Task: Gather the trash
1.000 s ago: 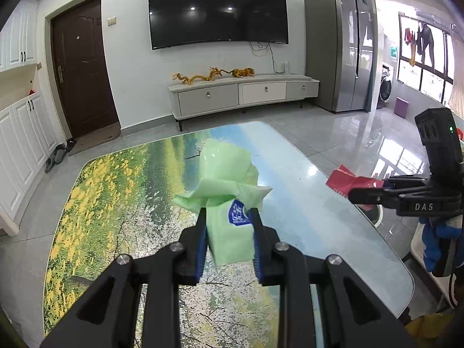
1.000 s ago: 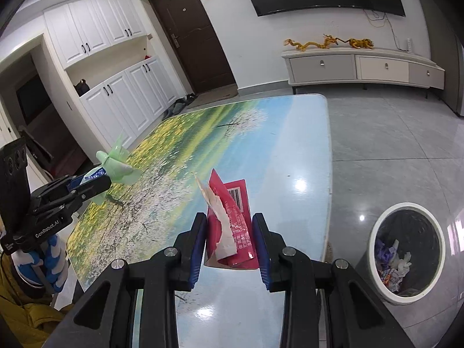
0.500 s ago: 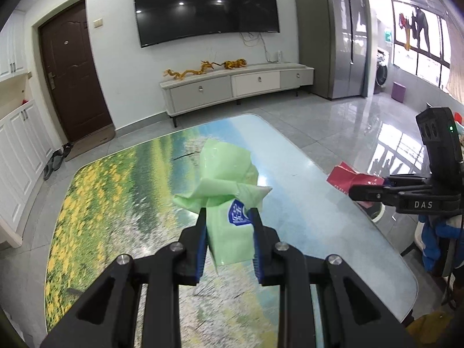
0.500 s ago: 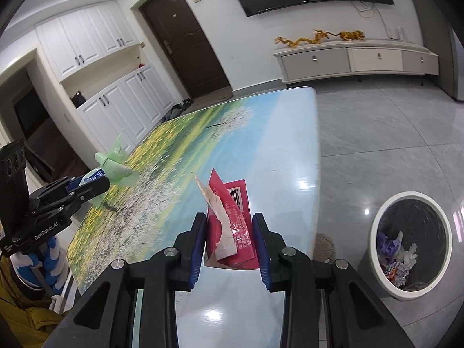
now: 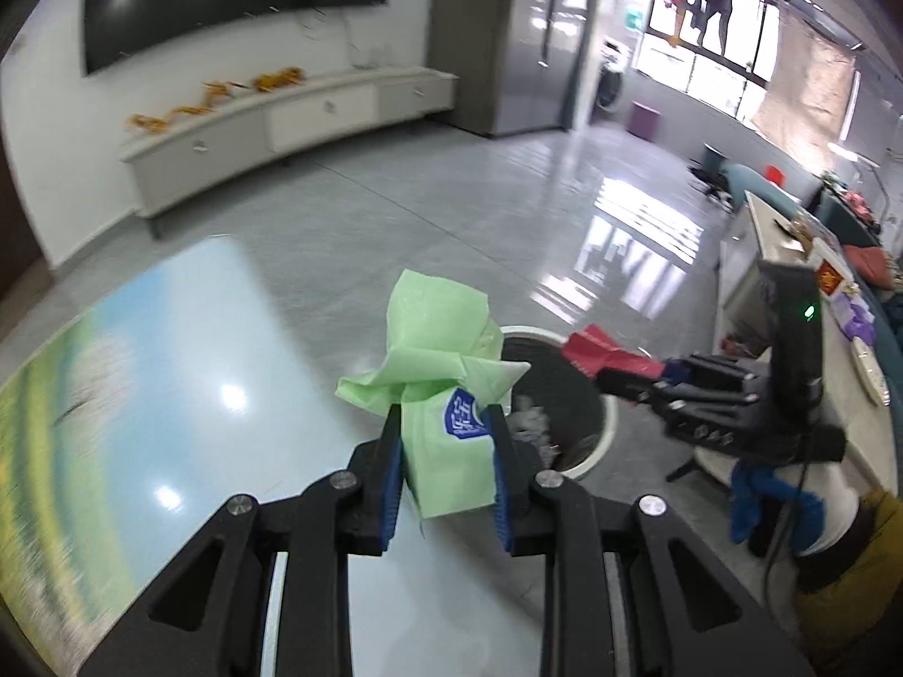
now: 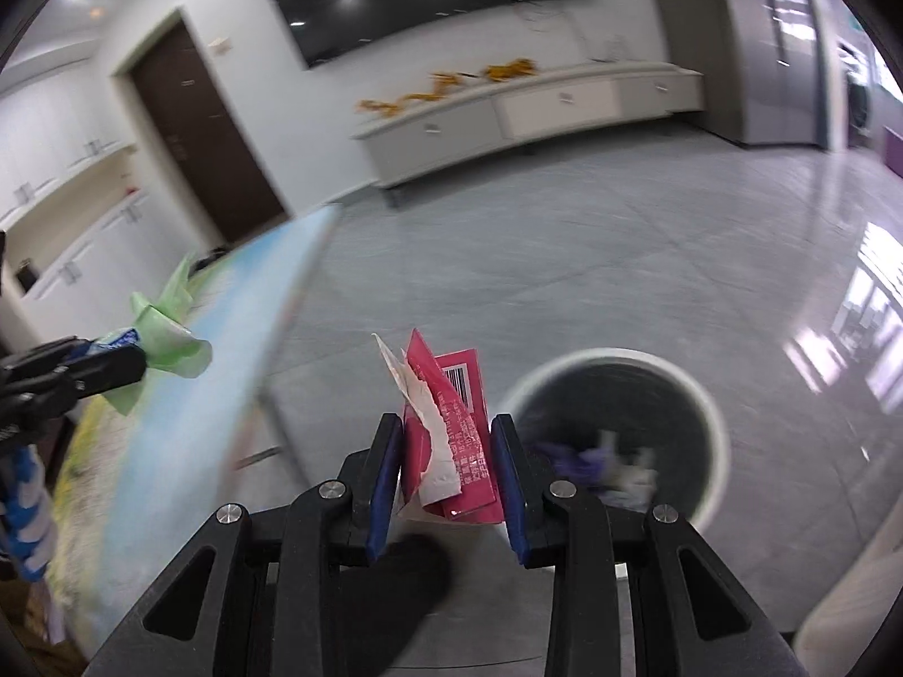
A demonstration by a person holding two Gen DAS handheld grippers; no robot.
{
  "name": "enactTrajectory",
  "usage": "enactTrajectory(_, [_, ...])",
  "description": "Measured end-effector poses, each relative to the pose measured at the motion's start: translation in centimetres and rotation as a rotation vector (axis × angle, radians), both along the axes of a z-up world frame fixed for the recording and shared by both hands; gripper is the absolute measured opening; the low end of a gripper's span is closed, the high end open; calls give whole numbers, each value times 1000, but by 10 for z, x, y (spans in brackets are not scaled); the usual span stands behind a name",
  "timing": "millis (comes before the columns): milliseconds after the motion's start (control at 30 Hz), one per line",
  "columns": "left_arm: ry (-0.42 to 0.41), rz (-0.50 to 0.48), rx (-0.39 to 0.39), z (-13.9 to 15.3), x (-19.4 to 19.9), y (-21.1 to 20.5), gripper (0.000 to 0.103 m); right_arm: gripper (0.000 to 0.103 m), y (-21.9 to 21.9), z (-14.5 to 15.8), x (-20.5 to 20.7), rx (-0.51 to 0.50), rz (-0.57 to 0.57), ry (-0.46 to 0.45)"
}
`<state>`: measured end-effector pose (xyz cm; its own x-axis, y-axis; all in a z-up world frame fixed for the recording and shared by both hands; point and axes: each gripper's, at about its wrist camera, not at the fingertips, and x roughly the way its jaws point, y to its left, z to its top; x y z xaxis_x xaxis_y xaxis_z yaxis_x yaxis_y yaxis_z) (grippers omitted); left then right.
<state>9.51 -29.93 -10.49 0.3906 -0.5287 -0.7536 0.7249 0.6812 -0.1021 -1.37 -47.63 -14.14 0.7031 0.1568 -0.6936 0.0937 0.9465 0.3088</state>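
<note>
While both pictures smear with motion blur, the left gripper (image 5: 446, 451) has its jaws clamped on a crumpled green wrapper (image 5: 440, 395) with a blue label, held up over the edge of the glossy landscape-print table (image 5: 169, 372). Just behind it sits the white-rimmed trash bin (image 5: 606, 429) on the grey floor, scraps visible inside. The right gripper (image 6: 446, 457) has its jaws pinched on a torn red packet (image 6: 451, 423), barcode facing up, held in the air just left of the bin's (image 6: 717, 440) mouth. From the left camera, that red packet hangs above the far rim of the bin. A TV cabinet (image 6: 536, 107) lines the back wall.
</note>
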Motion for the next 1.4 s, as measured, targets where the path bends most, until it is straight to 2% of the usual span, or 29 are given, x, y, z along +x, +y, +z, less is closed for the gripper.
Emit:
enactTrajectory(200, [98,-70,-42,-25,25,-76,26,33,-57,-35,16,24,-110,66])
enactTrajectory(267, [115,-81,-43,-33,30,-94,39,36,-70,-47,25,20,-135,99])
enactTrajectory(300, [123,-80,-52,-35,33,-100,57,48,-75,-52,29,22,-142,111])
enactTrajectory(333, [129,-78,-64,-37,35,-104,66,51,-80,-57,32,23,-155,126])
enactTrajectory(467, [137,-78,-83,-34,39,-103,66,54,-86,-65,32,14,-196,154])
enactTrajectory(600, [84,-45,-56,-24,35,-78,66,54,-80,-60,21,15,-209,150])
enactTrajectory(700, [38,16,-74,-3,32,-43,66,54,-62,-44,20,-12,-197,125])
enactTrajectory(833, [-65,131,-84,31,19,26,67,54,-26,-14,20,-34,-151,62])
enactTrajectory(900, [-93,198,-90,43,11,62,71,55,-3,1,22,-47,-122,32])
enactTrajectory(933, [-102,236,-99,49,8,82,75,56,13,10,23,-46,-96,13])
enactTrajectory(1167, [-215,497,-106,81,-28,228,83,63,126,54,39,-56,100,-70])
enactTrajectory(1333, [-282,656,-122,94,-53,308,85,72,200,78,44,-64,209,-114])
enactTrajectory(1400, [-294,691,-126,97,-57,324,88,76,222,81,46,-76,236,-121])
